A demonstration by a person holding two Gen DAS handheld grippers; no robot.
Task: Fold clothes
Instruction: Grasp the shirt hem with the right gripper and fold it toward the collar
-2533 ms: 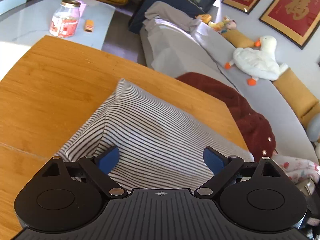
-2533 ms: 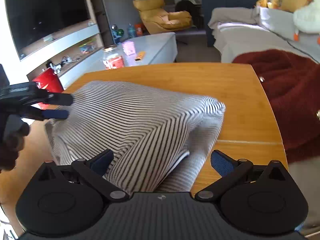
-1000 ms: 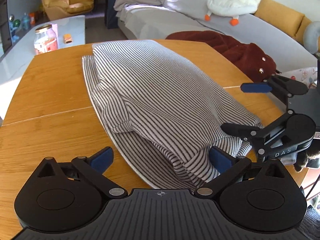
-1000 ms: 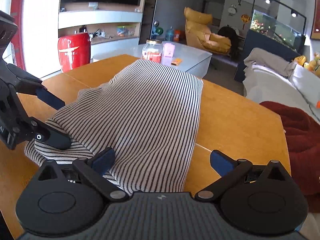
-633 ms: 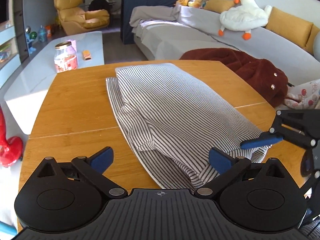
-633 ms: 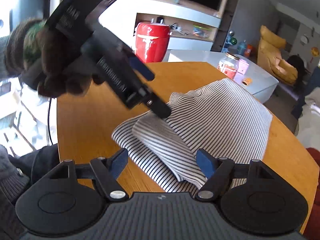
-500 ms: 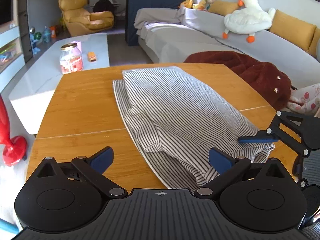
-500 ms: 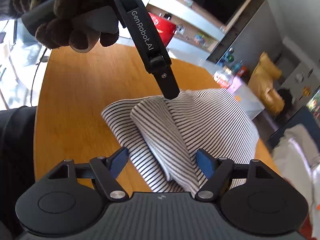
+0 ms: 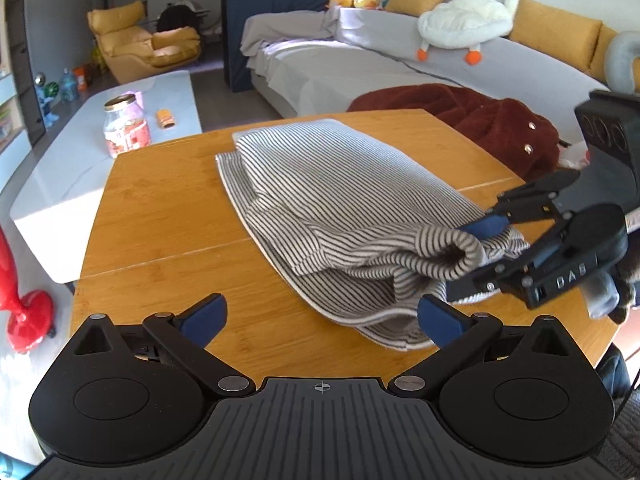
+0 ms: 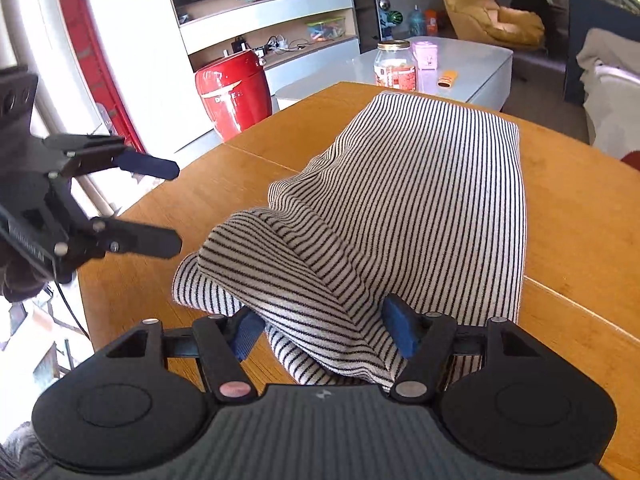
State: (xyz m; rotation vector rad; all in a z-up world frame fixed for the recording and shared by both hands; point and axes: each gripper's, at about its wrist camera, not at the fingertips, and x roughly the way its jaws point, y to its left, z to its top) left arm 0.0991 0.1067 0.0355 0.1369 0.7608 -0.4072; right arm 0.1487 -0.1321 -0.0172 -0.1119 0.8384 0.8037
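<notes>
Right wrist view shows my right gripper [image 10: 324,330] low over the near edge of the wooden table [image 10: 580,216], and its jaws are clenched on a bunched fold of the striped garment [image 10: 420,184]. The blue pads [image 10: 400,330] press the cloth from both sides, and the fold rises a little above the table between them. From this fold the garment runs away toward the far side of the table, where its far edge lies flat and straight.

My left gripper [image 10: 168,204] is at the left in this view, beside the garment but apart from it. Its jaws are released and wide, and they hold nothing.

In the left wrist view the left gripper [image 9: 320,316] hovers over bare wood at the near edge of the table [image 9: 160,208], and the near hem of the striped garment [image 9: 328,184] lies just beside its right finger [image 9: 440,320]. I cannot tell if they touch. The right gripper [image 9: 476,256] is at the right, gripping the rolled near corner of the garment and lifting it slightly.

Behind the table a white low table [image 9: 80,148] carries a jar [image 9: 126,126]. A dark red coat [image 9: 472,120] lies on the grey sofa [image 9: 360,64], and a white plush goose [image 9: 464,12] rests on the sofa back. A red barrel-shaped object [image 10: 232,92] stands at the far left.
</notes>
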